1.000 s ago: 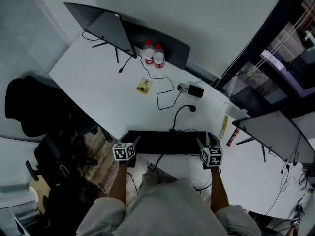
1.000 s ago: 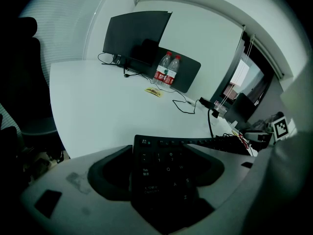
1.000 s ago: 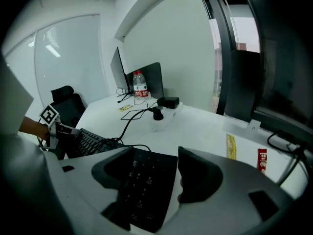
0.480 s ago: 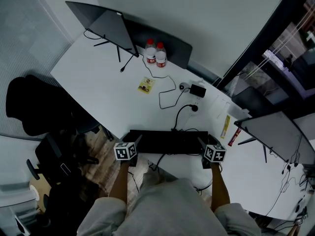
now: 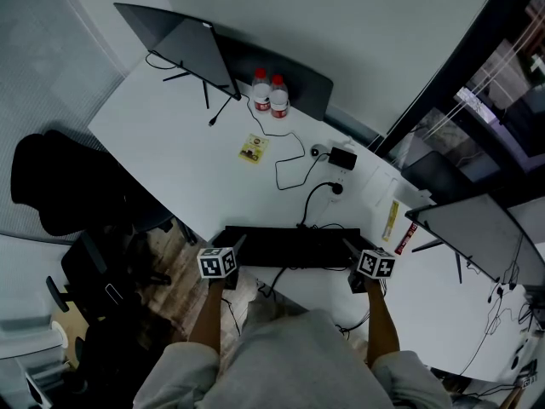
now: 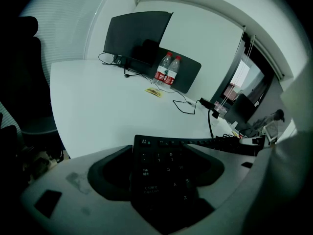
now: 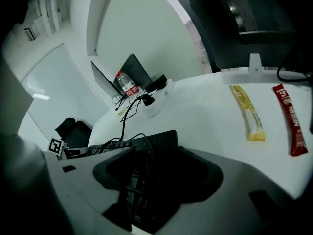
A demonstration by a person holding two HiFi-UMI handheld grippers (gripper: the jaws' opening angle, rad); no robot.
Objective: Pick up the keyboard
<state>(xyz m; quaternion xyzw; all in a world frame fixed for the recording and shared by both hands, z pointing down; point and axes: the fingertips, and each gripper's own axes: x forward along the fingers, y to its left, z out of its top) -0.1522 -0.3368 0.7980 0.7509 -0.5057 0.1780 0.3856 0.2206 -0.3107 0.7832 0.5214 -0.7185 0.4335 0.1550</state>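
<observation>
The black keyboard (image 5: 289, 245) sits along the near edge of the white tabletop (image 5: 170, 152). The left gripper (image 5: 232, 250) is clamped on its left end, and the right gripper (image 5: 350, 250) is clamped on its right end.

The keyboard (image 5: 289, 245) is showing matt black plastic. The table (image 5: 162, 135) is looking smooth and white, with a faint sheen. The left gripper (image 6: 159, 160) and right gripper (image 7: 156, 155) are showing matt grey plastic, darker inside. The bottles (image 5: 261, 92) are looking like clear plastic with glossy labels. The yellow wrapper (image 7: 248, 112) and red wrapper (image 7: 289, 126) are looking like glossy film. The floor (image 5: 180, 269) is looking like wood.
</observation>
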